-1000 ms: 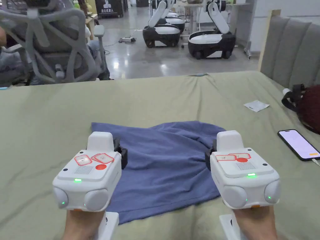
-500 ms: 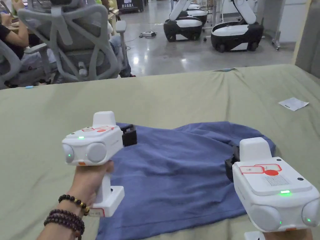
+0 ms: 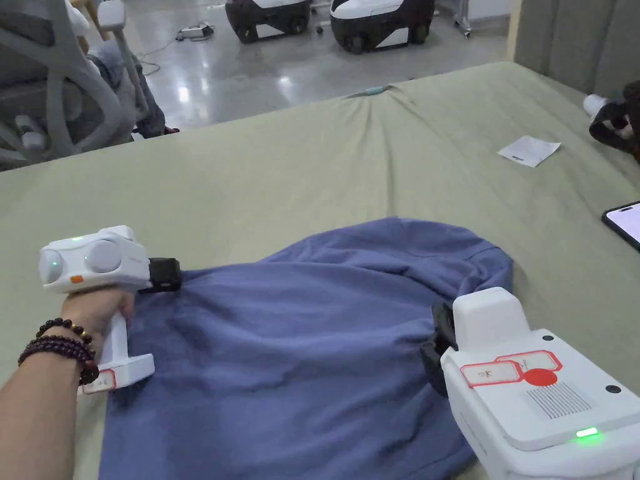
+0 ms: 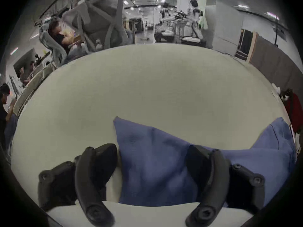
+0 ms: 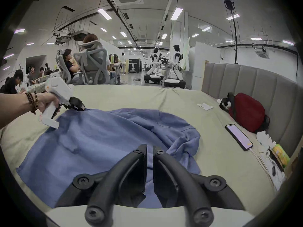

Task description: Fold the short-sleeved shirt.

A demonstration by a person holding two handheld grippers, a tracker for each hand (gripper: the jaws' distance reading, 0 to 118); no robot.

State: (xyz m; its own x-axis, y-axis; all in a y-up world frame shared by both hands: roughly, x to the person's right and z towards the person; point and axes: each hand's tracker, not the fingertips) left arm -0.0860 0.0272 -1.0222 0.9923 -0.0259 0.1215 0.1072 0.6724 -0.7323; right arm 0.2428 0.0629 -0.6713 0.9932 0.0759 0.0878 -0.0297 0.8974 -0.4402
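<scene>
floor (image 3: 262, 56) – glossy grey | headboard (image 5: 255, 83) – padded grey | ceiling strip lights (image 5: 104, 14) lit

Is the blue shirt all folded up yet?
Not yet. The blue cotton short-sleeved shirt lies mostly spread on the green sheet, its right side bunched up.

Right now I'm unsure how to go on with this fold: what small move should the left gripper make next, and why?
Probably close the left gripper on the shirt. Its fingers stand apart with the blue corner between them, while the right gripper looks pinched on the opposite edge. With both sides held, the cloth could be lifted off the bed evenly.
</scene>
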